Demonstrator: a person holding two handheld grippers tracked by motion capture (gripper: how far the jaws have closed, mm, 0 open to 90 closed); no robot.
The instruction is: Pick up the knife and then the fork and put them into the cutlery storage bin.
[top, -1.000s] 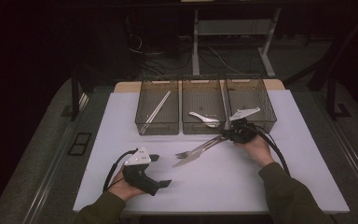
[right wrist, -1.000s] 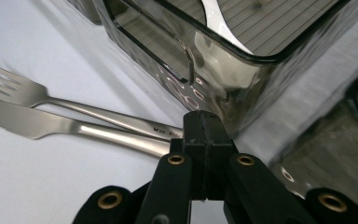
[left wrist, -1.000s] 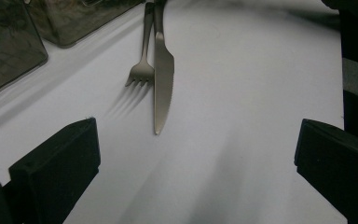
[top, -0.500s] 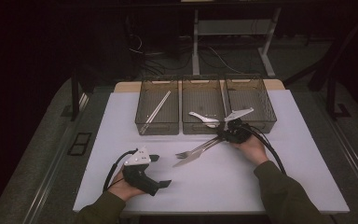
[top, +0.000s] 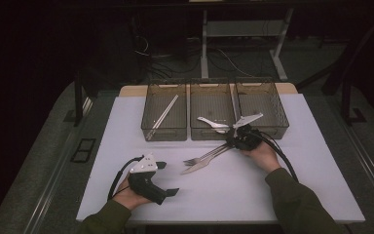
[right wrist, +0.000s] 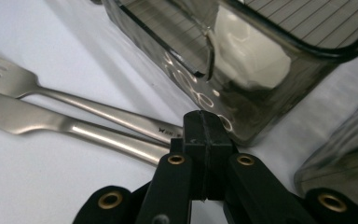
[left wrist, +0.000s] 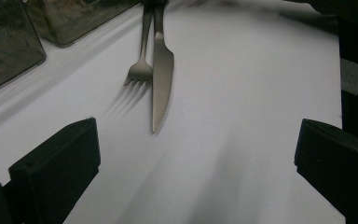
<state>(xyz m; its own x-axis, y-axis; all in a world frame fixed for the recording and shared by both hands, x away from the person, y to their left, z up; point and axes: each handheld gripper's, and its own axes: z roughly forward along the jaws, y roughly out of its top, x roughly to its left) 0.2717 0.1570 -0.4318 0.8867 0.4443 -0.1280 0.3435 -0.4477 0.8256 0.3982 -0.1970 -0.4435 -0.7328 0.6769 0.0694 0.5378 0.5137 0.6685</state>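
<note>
Here, at frame centre, the right gripper [top: 237, 140], jaws pressed together at the handle ends of fork [top: 205, 156] and knife [top: 207, 164], leaves both unsorted on the table [top: 297, 195]; the left gripper [top: 168, 179] rests spread wide.

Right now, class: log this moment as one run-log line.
right gripper: shut at silver metal fork and knife handles | left gripper: open, idle | smoky mesh bins behind
</note>
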